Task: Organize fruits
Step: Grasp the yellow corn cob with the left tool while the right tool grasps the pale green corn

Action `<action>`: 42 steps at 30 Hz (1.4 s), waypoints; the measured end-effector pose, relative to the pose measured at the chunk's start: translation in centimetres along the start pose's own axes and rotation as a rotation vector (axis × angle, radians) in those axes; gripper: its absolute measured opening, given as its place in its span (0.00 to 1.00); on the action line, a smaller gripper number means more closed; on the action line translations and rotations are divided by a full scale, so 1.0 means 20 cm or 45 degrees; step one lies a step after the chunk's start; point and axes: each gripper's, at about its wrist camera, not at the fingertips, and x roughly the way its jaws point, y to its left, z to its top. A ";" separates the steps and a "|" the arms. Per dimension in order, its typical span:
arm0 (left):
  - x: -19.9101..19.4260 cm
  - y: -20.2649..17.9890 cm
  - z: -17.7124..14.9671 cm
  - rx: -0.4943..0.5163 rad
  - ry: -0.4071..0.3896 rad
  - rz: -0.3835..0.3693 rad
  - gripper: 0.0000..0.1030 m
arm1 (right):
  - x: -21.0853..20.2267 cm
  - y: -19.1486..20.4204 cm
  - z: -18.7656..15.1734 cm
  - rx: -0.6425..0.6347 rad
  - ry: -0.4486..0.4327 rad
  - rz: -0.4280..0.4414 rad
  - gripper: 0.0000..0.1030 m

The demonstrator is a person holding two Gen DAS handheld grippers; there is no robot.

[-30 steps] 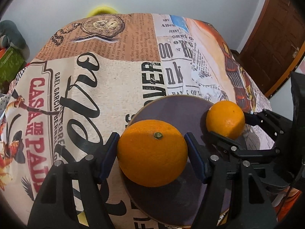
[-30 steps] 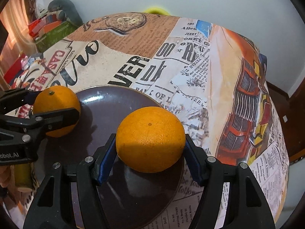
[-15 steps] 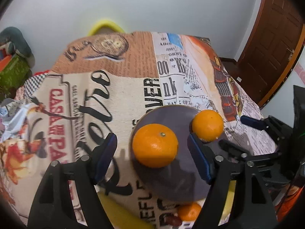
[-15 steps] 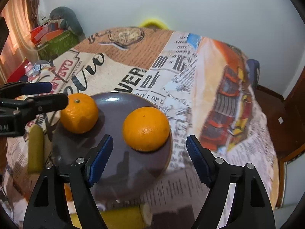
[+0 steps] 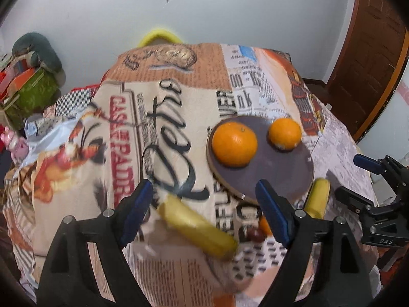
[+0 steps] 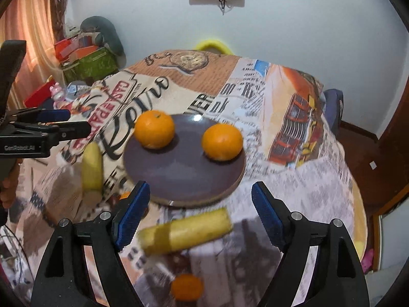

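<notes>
Two oranges sit on a dark round plate (image 5: 276, 176) (image 6: 184, 176): a left orange (image 5: 234, 144) (image 6: 154, 132) and a right orange (image 5: 284, 133) (image 6: 222, 141). My left gripper (image 5: 204, 211) is open and empty, above the table near a yellow banana (image 5: 196, 226) (image 6: 92, 166). My right gripper (image 6: 198, 215) is open and empty, above a second banana (image 6: 185, 231) (image 5: 317, 197) in front of the plate. A small orange fruit (image 6: 186, 290) (image 5: 264, 226) lies near the front edge. The right gripper also shows in the left wrist view (image 5: 358, 176), and the left one in the right wrist view (image 6: 74, 121).
A newspaper-print cloth (image 5: 166, 133) covers the table. A dark reddish fruit (image 5: 253, 234) lies by the small orange one. A yellow chair back (image 6: 212, 44) stands behind the table. Boxes and bags (image 6: 87, 61) are stacked at the left; a wooden door (image 5: 375, 51) is at the right.
Both grippers opened, let go of the oranges on the plate, and pulled back and up. The bananas and small fruit at the front have come into view.
</notes>
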 end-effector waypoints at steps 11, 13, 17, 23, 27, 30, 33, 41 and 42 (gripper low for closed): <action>0.18 0.01 -0.28 -0.077 0.171 -0.006 0.81 | 0.15 0.12 -0.19 -0.026 0.141 -0.006 0.81; 0.21 -0.01 -0.31 -0.075 0.187 -0.008 0.81 | 0.17 0.14 -0.20 -0.045 0.158 -0.005 0.81; 0.26 -0.02 -0.34 -0.073 0.204 0.012 0.81 | 0.19 0.16 -0.19 -0.060 0.158 -0.024 0.80; 0.27 0.00 -0.36 -0.122 0.193 -0.038 0.67 | 0.16 0.10 -0.20 -0.019 0.139 0.026 0.67; 0.22 -0.02 -0.37 -0.112 0.174 -0.076 0.50 | 0.11 0.05 -0.21 0.029 0.129 0.074 0.41; 0.20 -0.01 -0.39 -0.133 0.172 -0.089 0.47 | 0.10 0.00 -0.21 0.070 0.132 0.092 0.33; 0.17 0.02 -0.41 -0.154 0.171 -0.100 0.43 | 0.09 -0.02 -0.23 0.072 0.135 0.069 0.33; 0.06 0.08 -0.50 -0.092 0.166 -0.067 0.35 | 0.06 -0.13 -0.28 0.118 0.157 0.009 0.32; 0.05 0.09 -0.52 -0.090 0.169 -0.071 0.35 | 0.06 -0.15 -0.29 0.127 0.164 0.007 0.32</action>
